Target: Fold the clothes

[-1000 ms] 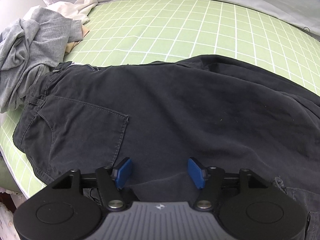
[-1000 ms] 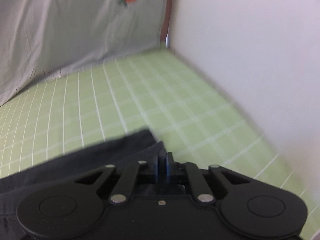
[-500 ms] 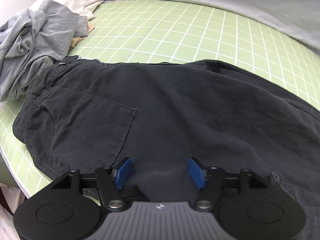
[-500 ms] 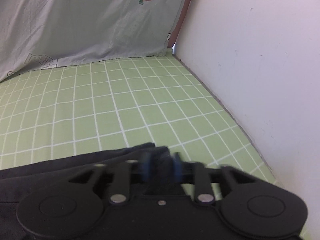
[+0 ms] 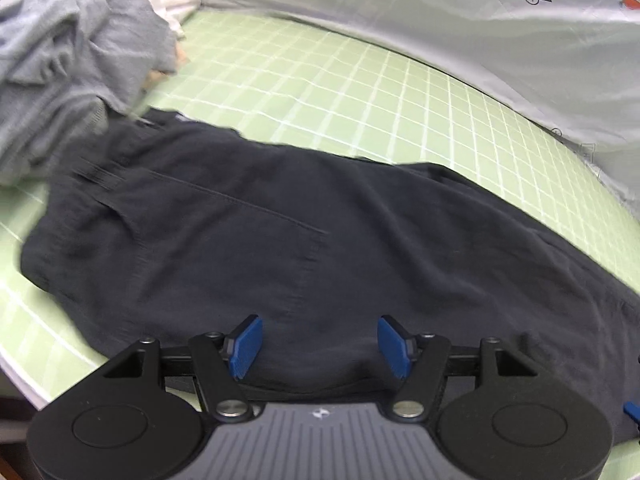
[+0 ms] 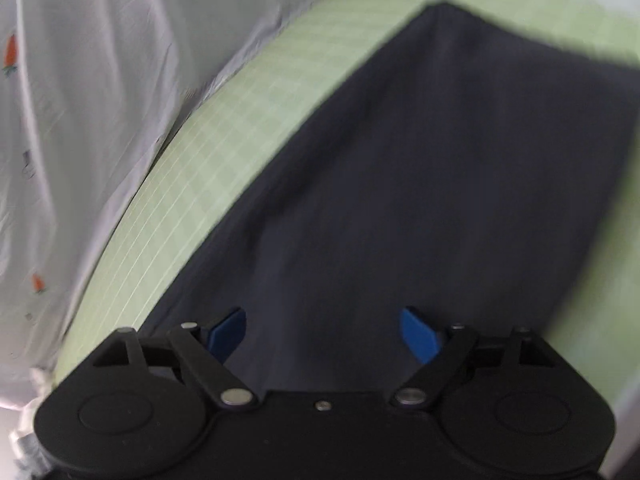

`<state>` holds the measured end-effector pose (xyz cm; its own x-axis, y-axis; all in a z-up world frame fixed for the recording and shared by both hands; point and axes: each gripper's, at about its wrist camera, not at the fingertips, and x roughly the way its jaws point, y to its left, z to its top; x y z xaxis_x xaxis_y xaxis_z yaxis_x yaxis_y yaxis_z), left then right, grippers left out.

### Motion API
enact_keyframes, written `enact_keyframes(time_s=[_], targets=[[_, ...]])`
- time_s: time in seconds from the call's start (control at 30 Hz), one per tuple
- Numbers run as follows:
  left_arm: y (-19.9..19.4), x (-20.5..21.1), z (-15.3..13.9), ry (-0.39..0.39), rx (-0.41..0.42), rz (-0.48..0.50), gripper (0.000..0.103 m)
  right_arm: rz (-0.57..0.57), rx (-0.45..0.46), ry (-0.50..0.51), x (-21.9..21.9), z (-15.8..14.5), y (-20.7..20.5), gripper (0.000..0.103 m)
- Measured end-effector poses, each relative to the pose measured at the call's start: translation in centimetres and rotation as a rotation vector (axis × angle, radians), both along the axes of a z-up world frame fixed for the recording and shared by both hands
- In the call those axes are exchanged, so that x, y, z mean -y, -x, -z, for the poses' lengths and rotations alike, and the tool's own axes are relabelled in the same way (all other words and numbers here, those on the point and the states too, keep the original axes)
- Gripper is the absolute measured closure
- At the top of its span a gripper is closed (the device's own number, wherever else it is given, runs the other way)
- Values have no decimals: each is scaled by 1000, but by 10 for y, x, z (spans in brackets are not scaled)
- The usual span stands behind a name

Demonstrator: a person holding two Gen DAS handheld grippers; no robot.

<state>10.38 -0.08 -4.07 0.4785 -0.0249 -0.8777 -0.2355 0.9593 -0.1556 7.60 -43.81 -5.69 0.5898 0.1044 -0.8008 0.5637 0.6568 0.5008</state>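
Dark trousers (image 5: 320, 240) lie spread flat on a green checked bed sheet (image 5: 360, 92), waistband at the left, legs running right. My left gripper (image 5: 318, 342) is open and empty, hovering over the trousers' near edge. In the right wrist view the trouser legs (image 6: 440, 180) stretch away toward the far hem. My right gripper (image 6: 322, 332) is open and empty just above the dark cloth. Both views are blurred by motion.
A heap of grey and white clothes (image 5: 68, 64) lies at the far left of the bed, touching the waistband. A pale curtain with carrot prints (image 5: 480, 20) hangs along the far side and shows in the right wrist view (image 6: 80, 120). The bed's near edge (image 5: 24, 364) is at lower left.
My right gripper was shut on the trouser hem and has opened and let it go, then swung round to face along the legs. My left gripper stayed open and shifted slightly.
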Motion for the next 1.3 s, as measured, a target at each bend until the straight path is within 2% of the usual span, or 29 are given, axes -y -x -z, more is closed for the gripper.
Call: enact_keyframes(time_s=[0.07,0.2,0.3,0.4,0.6,0.73,0.83,0.97,1.1,1.3], targets=[[3,-16,-1,-8,8,33,32,0,4,-29,-31,-3,23,16],[2,-46,8,-88,-7,86,32,7,25,-13,-79,-15,52,14],[3,-65,15,-130,-4,134,32,28,9,-55,-108,-14,68,13],[2,-81,24,-211,-10,177,32,35,9,-87,-130,-8,77,13],[-4,-103,33,-228,-17,206,31,78,69,-77,-133,-10,59,13],[-4,-104,33,-229,-20,222,31,116,207,-87,-120,-38,28,13],[-3,-107,34,-218,-16,221,31,121,291,-92,-120,-46,12,13],[-3,-109,35,-215,-14,222,30,38,187,13,-142,-34,13,12],[-3,-108,36,-218,-12,220,30,-69,127,-16,-166,-20,29,12],[-3,-108,37,-219,-7,223,30,-331,136,120,-208,-23,39,14]])
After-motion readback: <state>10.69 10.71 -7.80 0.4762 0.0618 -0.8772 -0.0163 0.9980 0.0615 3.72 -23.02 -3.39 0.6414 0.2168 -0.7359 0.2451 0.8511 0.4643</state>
